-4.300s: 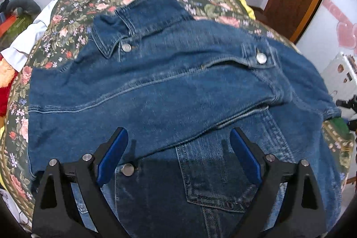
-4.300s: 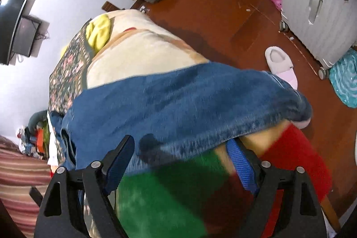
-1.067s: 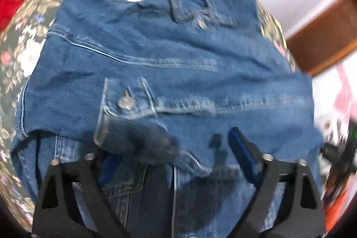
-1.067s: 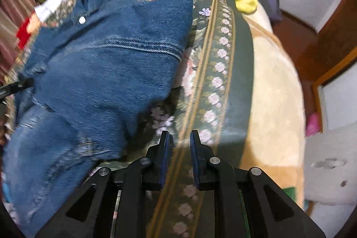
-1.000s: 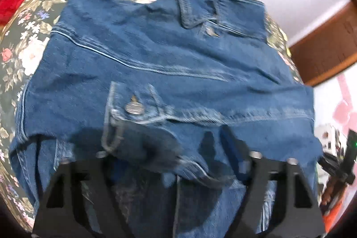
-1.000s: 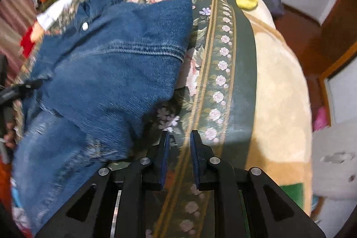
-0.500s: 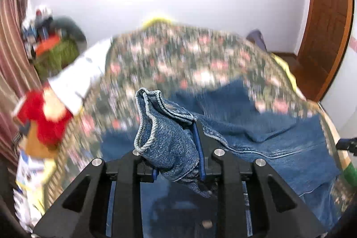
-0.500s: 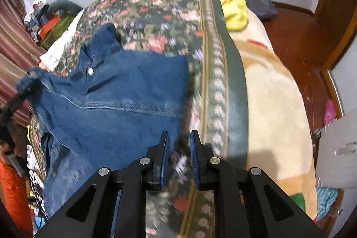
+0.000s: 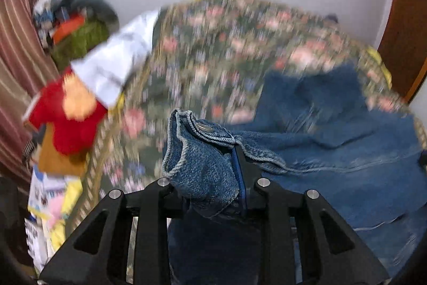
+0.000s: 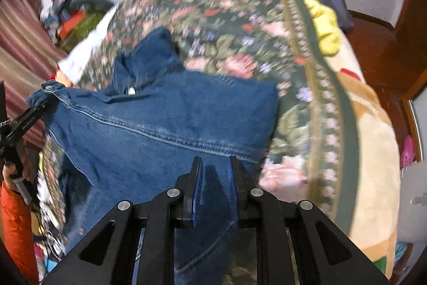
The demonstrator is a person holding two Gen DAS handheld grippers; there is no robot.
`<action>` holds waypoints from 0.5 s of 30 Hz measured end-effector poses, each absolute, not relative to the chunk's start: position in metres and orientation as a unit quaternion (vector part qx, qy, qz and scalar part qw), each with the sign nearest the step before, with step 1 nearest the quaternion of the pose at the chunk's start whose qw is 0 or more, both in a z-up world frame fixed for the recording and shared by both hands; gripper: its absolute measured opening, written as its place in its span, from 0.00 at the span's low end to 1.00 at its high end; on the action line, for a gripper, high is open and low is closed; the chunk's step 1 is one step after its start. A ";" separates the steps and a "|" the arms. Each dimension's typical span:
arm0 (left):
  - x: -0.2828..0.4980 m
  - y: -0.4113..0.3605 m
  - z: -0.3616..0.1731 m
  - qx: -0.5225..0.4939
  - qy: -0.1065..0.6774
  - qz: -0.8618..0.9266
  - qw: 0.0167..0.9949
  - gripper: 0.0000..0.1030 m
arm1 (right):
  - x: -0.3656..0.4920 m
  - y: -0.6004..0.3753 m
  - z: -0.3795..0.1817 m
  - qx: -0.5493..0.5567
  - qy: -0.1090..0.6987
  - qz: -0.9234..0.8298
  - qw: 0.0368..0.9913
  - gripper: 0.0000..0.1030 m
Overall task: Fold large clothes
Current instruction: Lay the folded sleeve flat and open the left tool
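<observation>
A blue denim jacket (image 9: 333, 151) lies spread on the floral bed cover (image 9: 213, 44). My left gripper (image 9: 205, 164) has the bunched cuff (image 9: 192, 146), with its snap button (image 9: 204, 127), pinched between its pads and raised off the bed. Its jaws are opening slightly, with the cuff still between them. In the right wrist view the same jacket (image 10: 165, 124) stretches from the lifted cuff at the left, where the left gripper (image 10: 29, 116) shows. My right gripper (image 10: 214, 162) hovers shut over the jacket's lower part, with nothing seen in it.
White cloth (image 9: 114, 63) and a red plush toy (image 9: 69, 114) lie at the bed's left edge by a striped curtain (image 9: 13, 44). A yellow cloth (image 10: 324, 26) and beige blanket (image 10: 373, 151) lie on the right. A hand with an orange sleeve (image 10: 16, 218) holds the left gripper.
The left gripper went from open over the jacket to shut on the cuff and lifted it. The right gripper, still shut, moved from the bed cover to above the jacket.
</observation>
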State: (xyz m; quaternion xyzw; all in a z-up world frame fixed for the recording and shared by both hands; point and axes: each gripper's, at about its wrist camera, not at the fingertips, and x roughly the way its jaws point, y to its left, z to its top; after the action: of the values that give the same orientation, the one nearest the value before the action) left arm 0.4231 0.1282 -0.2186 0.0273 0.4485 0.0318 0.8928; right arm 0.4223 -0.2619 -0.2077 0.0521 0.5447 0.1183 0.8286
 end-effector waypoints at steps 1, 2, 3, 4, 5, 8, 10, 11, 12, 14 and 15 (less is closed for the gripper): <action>0.423 0.132 -0.235 0.030 0.467 0.031 0.883 0.31 | 0.425 -0.255 -0.217 0.038 0.554 0.118 0.823 0.14; 0.420 0.135 -0.247 0.034 0.479 0.030 0.877 0.33 | 0.427 -0.249 -0.226 0.018 0.560 0.113 0.821 0.14; 0.418 0.137 -0.257 0.041 0.488 0.030 0.871 0.36 | 0.428 -0.244 -0.232 -0.002 0.561 0.108 0.821 0.14; 0.414 0.138 -0.270 0.053 0.496 0.031 0.866 0.38 | 0.426 -0.240 -0.235 -0.018 0.558 0.108 0.823 0.14; 0.412 0.138 -0.278 0.062 0.498 0.033 0.864 0.44 | 0.424 -0.237 -0.236 -0.033 0.550 0.111 0.827 0.14; 0.403 0.144 -0.297 0.086 0.504 0.044 0.858 0.63 | 0.417 -0.234 -0.236 -0.071 0.537 0.111 0.833 0.14; 0.400 0.152 -0.300 0.078 0.504 0.046 0.859 0.73 | 0.414 -0.233 -0.236 -0.089 0.534 0.104 0.834 0.14; 0.398 0.157 -0.300 0.066 0.506 0.045 0.859 0.77 | 0.412 -0.233 -0.237 -0.097 0.533 0.100 0.835 0.14; 0.398 0.162 -0.300 0.053 0.508 0.043 0.859 0.80 | 0.412 -0.233 -0.237 -0.103 0.532 0.096 0.835 0.14; 0.393 0.173 -0.298 0.023 0.512 0.033 0.858 0.81 | 0.408 -0.233 -0.237 -0.118 0.528 0.084 0.837 0.14; 0.391 0.175 -0.296 0.014 0.513 0.028 0.858 0.81 | 0.406 -0.233 -0.238 -0.123 0.527 0.078 0.837 0.14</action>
State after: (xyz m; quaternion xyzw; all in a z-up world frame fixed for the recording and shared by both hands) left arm 0.3908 0.1754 -0.2963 0.0138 0.5132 0.0281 0.8577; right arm 0.4061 -0.2335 -0.2379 -0.1234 0.5274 0.0785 0.8369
